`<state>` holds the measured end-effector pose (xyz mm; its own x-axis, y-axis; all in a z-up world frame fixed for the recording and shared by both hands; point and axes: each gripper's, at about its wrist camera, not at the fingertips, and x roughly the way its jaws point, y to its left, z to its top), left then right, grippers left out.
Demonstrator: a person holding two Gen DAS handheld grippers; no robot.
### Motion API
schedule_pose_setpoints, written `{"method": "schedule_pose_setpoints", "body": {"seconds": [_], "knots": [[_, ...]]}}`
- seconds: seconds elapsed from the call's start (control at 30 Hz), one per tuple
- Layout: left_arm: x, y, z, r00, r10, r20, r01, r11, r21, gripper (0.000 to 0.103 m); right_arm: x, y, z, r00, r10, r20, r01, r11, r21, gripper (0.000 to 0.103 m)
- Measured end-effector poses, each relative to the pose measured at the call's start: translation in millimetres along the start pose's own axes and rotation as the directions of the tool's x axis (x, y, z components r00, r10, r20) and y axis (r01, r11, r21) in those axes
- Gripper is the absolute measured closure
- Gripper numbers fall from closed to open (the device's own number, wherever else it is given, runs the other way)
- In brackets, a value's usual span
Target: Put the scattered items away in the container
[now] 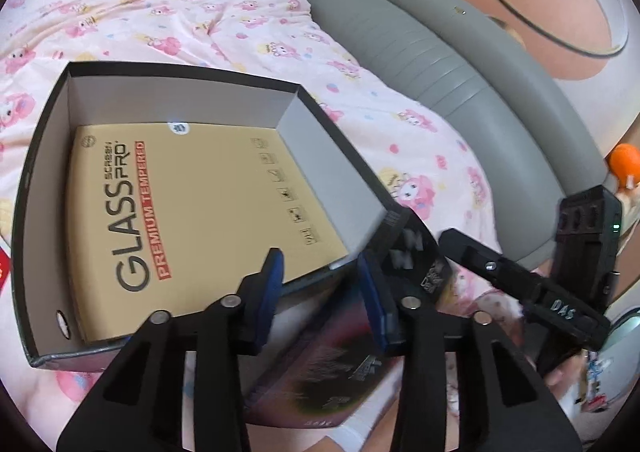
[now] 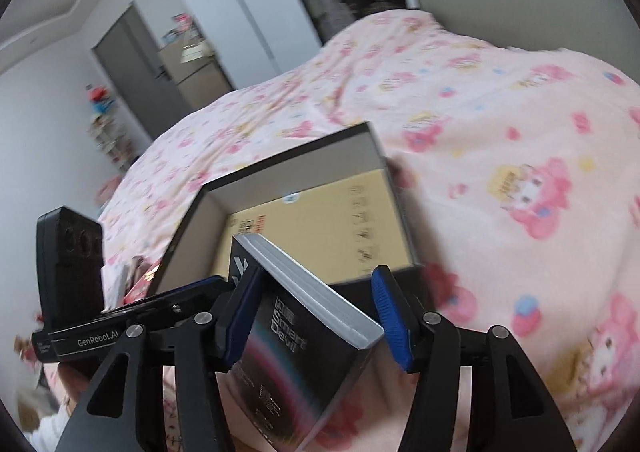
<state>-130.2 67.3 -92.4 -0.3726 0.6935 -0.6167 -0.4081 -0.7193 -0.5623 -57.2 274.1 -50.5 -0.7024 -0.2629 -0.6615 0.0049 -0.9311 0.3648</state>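
An open dark container (image 1: 184, 70) with grey inner walls sits on the bed, and a tan "Glass Pro" package (image 1: 208, 204) lies flat in it. At its near corner a dark "Smart Devil" box (image 1: 332, 364) stands tilted. My left gripper (image 1: 324, 288) is over that box. Its right pad lies against the box's face and its left pad stands free above the container's edge. In the right wrist view the same box (image 2: 288, 352) sits between the fingers of my right gripper (image 2: 316, 292). The left pad touches it and the right pad is clearly apart. The left gripper (image 2: 160, 300) reaches in from the left.
A pink cartoon-print bedspread (image 1: 180, 12) covers the bed around the container (image 2: 304, 172). A grey padded bed frame (image 1: 440, 64) curves along the right. A red item (image 1: 3, 264) shows at the left edge. A grey door (image 2: 132, 64) and cabinet stand beyond the bed.
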Motion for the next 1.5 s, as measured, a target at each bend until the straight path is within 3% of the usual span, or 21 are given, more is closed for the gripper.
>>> {"method": "schedule_pose_setpoints", "body": {"seconds": [0.17,0.3,0.37,0.5,0.63,0.67,0.73,0.8,0.87,0.97,1.03,1.07,1.2,1.3,1.37,1.43,1.5], "knots": [[0,-1,-1,1.000,-0.010,-0.009,0.010,1.000,0.006,0.065,-2,-11,-11,0.992,-0.110,-0.060,0.117,0.985,0.127,0.050],[-5,-6,-2,0.996,-0.086,-0.023,0.086,0.996,0.012,0.065,-8,-24,-20,0.988,-0.137,-0.071,0.150,0.962,0.227,0.050],[0,-15,-6,0.991,-0.109,-0.072,0.113,0.992,0.048,0.065,-10,-35,-29,0.988,-0.133,-0.075,0.150,0.938,0.312,0.050],[22,-32,-23,0.981,-0.016,-0.193,0.044,0.989,0.140,0.064,0,-38,-40,0.977,-0.168,-0.132,0.202,0.929,0.310,0.050],[58,-26,-42,0.934,0.105,-0.340,-0.063,0.989,0.133,0.061,1,-30,-44,0.977,-0.172,-0.127,0.203,0.930,0.305,0.050],[63,-24,-44,0.925,0.128,-0.359,-0.087,0.988,0.127,0.056,4,-32,-47,0.975,-0.176,-0.137,0.212,0.925,0.316,0.050],[69,-22,-44,0.923,0.148,-0.355,-0.116,0.987,0.110,0.049,8,-33,-50,0.968,-0.195,-0.156,0.237,0.918,0.320,0.050],[72,-19,-41,0.927,0.154,-0.342,-0.135,0.988,0.078,0.031,7,-30,-51,0.969,-0.197,-0.147,0.234,0.923,0.307,0.050],[80,-12,-41,0.918,0.163,-0.361,-0.161,0.986,0.037,0.029,4,-28,-53,0.973,-0.181,-0.140,0.217,0.926,0.310,0.050],[96,-1,-42,0.894,0.183,-0.409,-0.205,0.979,-0.011,0.029,-2,-24,-57,0.978,-0.154,-0.141,0.193,0.927,0.323,0.050],[103,1,-41,0.895,0.158,-0.418,-0.188,0.982,-0.032,0.030,-8,-18,-61,0.978,-0.162,-0.130,0.197,0.926,0.323,0.050],[105,-2,-41,0.900,0.141,-0.413,-0.168,0.985,-0.030,0.040,-11,-13,-63,0.976,-0.177,-0.127,0.209,0.924,0.319,0.050],[96,-8,-46,0.904,0.101,-0.415,-0.121,0.992,-0.023,0.058,-10,-3,-65,0.974,-0.163,-0.154,0.206,0.923,0.325,0.050],[82,-5,-59,0.891,0.045,-0.452,-0.084,0.994,-0.066,0.065,-12,-6,-68,0.971,-0.195,-0.141,0.233,0.912,0.337,0.050],[73,-10,-69,0.882,0.041,-0.469,-0.068,0.997,-0.042,0.070,-12,-12,-70,0.965,-0.217,-0.149,0.256,0.900,0.351,0.050],[66,-18,-71,0.889,0.052,-0.454,-0.063,0.998,-0.010,0.072,-10,-19,-72,0.959,-0.233,-0.162,0.278,0.886,0.370,0.050],[62,-23,-63,0.910,0.078,-0.408,-0.081,0.997,0.011,0.065,-10,-22,-72,0.954,-0.250,-0.165,0.295,0.877,0.378,0.050]]}}
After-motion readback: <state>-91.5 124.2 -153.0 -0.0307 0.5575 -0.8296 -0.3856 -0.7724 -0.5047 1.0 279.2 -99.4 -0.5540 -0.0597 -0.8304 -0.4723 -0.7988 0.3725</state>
